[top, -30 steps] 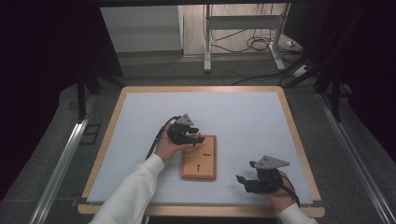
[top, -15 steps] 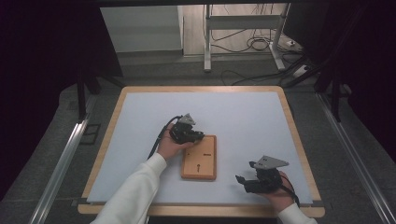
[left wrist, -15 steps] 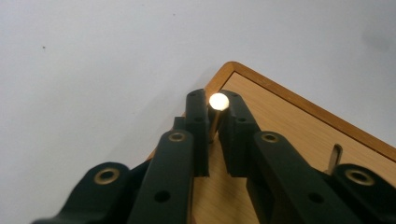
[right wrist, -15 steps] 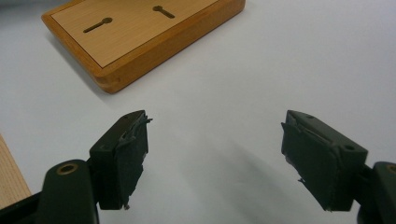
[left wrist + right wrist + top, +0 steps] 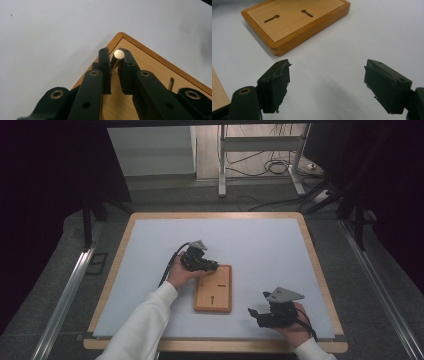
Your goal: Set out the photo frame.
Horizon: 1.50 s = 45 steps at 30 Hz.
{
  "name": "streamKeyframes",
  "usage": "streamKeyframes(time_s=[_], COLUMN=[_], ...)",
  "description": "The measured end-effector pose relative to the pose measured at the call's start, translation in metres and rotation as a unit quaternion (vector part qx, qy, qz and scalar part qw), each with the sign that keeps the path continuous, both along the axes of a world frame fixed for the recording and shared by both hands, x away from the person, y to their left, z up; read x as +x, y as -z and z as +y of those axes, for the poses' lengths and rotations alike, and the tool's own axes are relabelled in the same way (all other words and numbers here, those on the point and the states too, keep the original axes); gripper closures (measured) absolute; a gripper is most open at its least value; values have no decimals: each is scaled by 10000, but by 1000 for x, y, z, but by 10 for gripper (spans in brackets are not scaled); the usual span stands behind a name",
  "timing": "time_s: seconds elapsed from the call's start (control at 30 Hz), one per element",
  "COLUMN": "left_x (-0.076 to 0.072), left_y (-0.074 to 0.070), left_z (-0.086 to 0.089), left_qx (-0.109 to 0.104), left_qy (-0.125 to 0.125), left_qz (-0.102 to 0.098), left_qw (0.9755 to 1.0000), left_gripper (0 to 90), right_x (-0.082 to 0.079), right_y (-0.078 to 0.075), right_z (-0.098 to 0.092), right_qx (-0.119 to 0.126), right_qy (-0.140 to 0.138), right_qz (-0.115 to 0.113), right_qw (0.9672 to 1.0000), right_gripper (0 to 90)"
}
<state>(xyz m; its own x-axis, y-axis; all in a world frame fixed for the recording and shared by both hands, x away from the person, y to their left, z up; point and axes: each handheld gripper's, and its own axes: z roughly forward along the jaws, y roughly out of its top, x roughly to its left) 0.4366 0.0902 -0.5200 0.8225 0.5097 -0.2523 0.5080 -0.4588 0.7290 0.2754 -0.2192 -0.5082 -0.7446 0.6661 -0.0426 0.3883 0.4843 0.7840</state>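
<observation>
White-topped table (image 5: 260, 235) with wooden rim: left gripper (image 5: 114, 65) jaws just closed, clamped on small upright brass-coloured metal peg (image 5: 117, 57) at far-left corner of flat wooden keyhole-slotted board (image 5: 214, 290) mid-table, peg axis pointing up between jaws, right gripper (image 5: 327, 85) jaws wide apart, empty, near front edge.

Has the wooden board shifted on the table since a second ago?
No. The wooden board sits at the same spot against the table's near edge, with the left gripper at its far left corner.
</observation>
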Motion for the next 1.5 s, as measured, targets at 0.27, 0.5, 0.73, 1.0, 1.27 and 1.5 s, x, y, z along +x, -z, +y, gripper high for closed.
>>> streamKeyframes(time_s=[0.27, 0.5, 0.73, 1.0, 1.27, 1.5], left_x=[4, 8, 13, 16, 17, 13], left_y=[0, -1, -2, -2, -2, -1], left_z=[1, 2, 3, 4, 4, 3], left_qx=[-45, -80, -59, -97, -104, -146], left_qy=[48, 76, 138, 145, 132, 28], left_qz=[152, 301, 434, 559, 593, 444], left_qw=[9999, 9995, 9989, 9983, 9981, 9989], left_gripper=[817, 817, 818, 817, 817, 819], right_x=[-7, -11, -12, -10, -6, -7], right_y=[-4, -3, 5, 11, 19, 20], right_z=[26, 46, 73, 100, 122, 131], right_qx=[-263, -581, -943, -1427, -1837, -1984], right_qy=[-421, -547, -742, -908, -841, -947], right_qz=[-265, -565, -751, -1094, -1552, -1690], right_qw=[9984, 9952, 9899, 9795, 9670, 9608], right_gripper=[174, 134, 123, 122, 140, 243])
